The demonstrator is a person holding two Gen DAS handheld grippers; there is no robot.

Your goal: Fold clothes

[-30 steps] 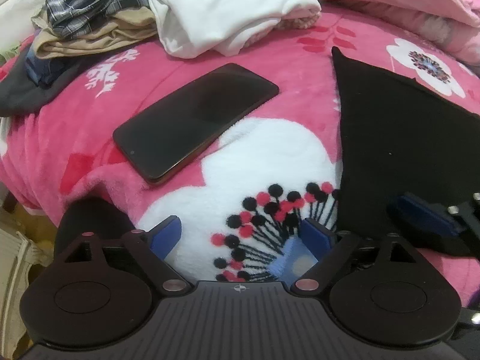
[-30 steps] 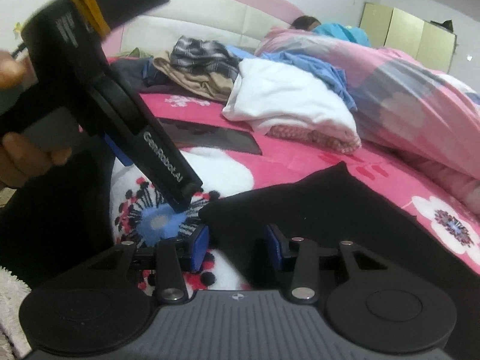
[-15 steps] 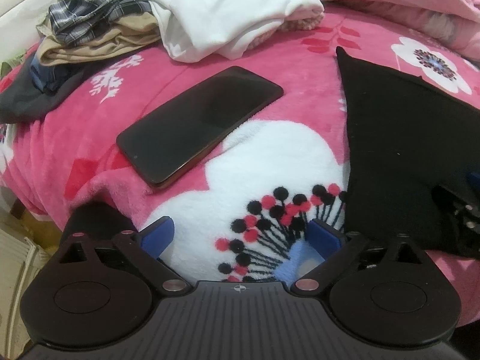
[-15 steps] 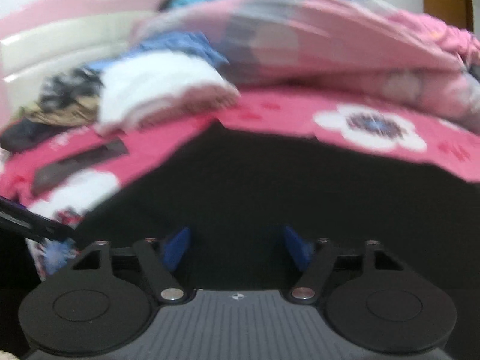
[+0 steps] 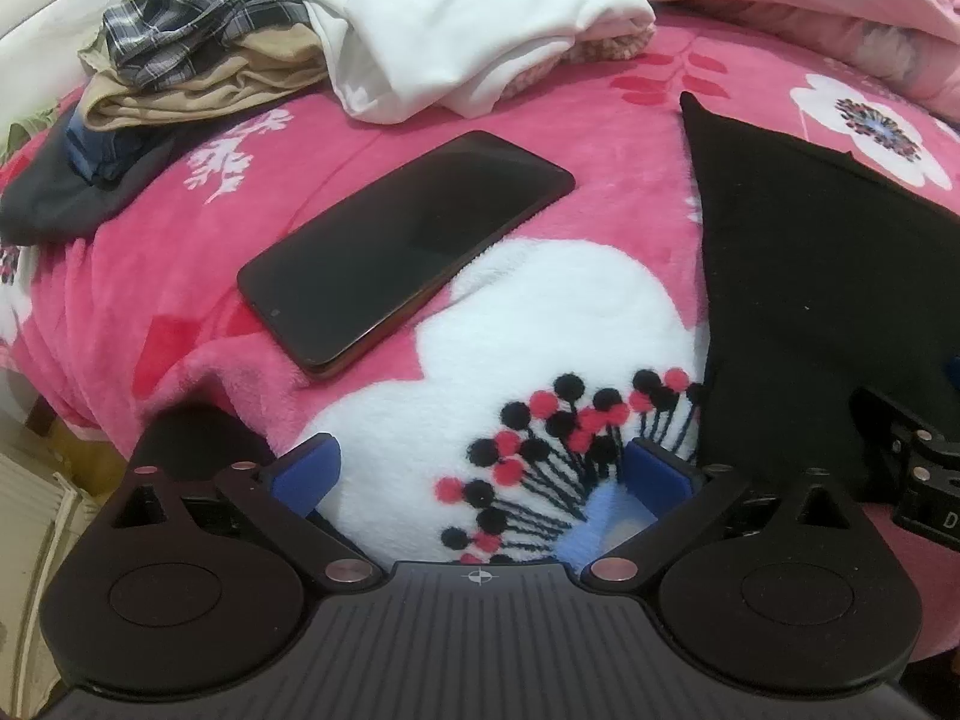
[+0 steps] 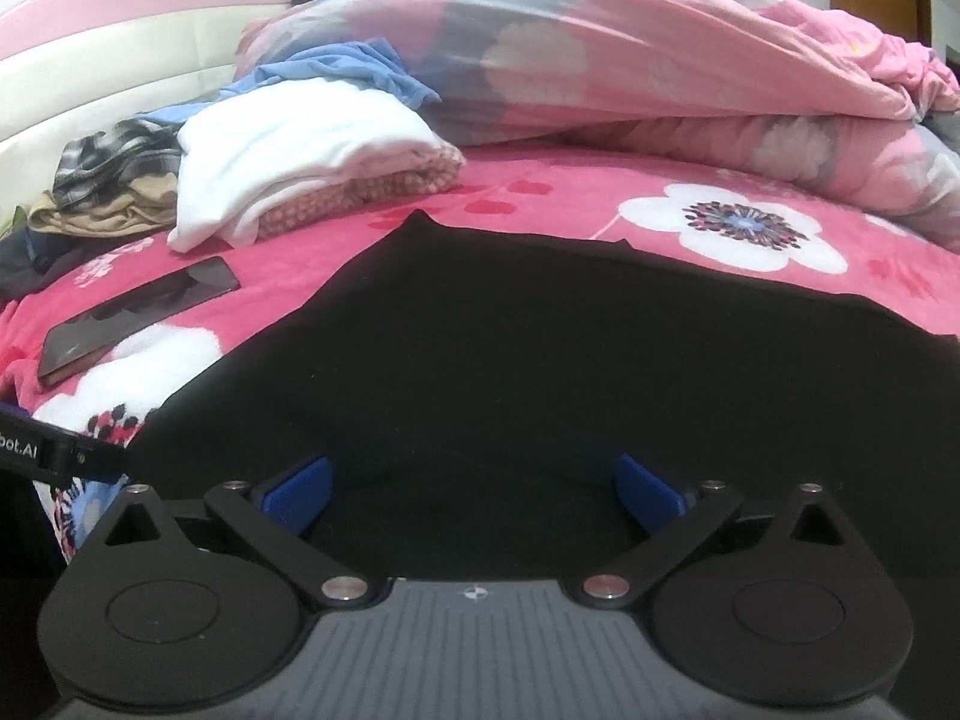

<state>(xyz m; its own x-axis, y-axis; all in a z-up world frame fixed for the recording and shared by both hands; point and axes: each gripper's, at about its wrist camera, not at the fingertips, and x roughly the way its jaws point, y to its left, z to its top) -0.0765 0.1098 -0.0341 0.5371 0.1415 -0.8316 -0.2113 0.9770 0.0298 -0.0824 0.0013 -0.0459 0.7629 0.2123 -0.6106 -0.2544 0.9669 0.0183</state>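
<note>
A black garment (image 6: 540, 348) lies spread flat on the pink flowered blanket (image 5: 252, 180); in the left wrist view it (image 5: 810, 300) fills the right side. My left gripper (image 5: 480, 471) is open and empty, over the blanket's white flower just left of the garment's edge. My right gripper (image 6: 474, 483) is open and empty, low over the garment's near part; part of its body (image 5: 918, 474) shows at the right edge of the left wrist view.
A black phone (image 5: 408, 246) lies on the blanket left of the garment. A pile of clothes, white (image 5: 468, 30), plaid (image 5: 198, 36) and tan, sits at the back. A pink quilt (image 6: 660, 60) is heaped behind. The bed's edge drops off at the left.
My right gripper has swung right, from the garment's left corner to over its middle, and opened wider. My left gripper has opened a little wider and barely moved.
</note>
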